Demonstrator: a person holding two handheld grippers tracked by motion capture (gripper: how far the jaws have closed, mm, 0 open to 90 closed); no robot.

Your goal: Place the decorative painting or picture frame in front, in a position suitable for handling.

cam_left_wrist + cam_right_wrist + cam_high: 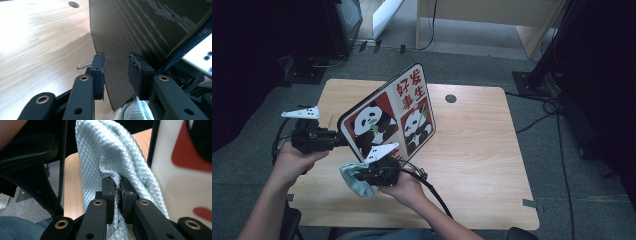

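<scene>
The tilted panda board (389,112) stands as a wall across the middle of the wooden table (482,150), blocking passage from the near left to the far side. Right of it the tabletop lies open to the edge. At the board's near foot, the light blue cloth (357,180) and trailing cable (434,192) crowd the gap

The panda board (388,114) bears red Chinese characters "好事发生".
</scene>
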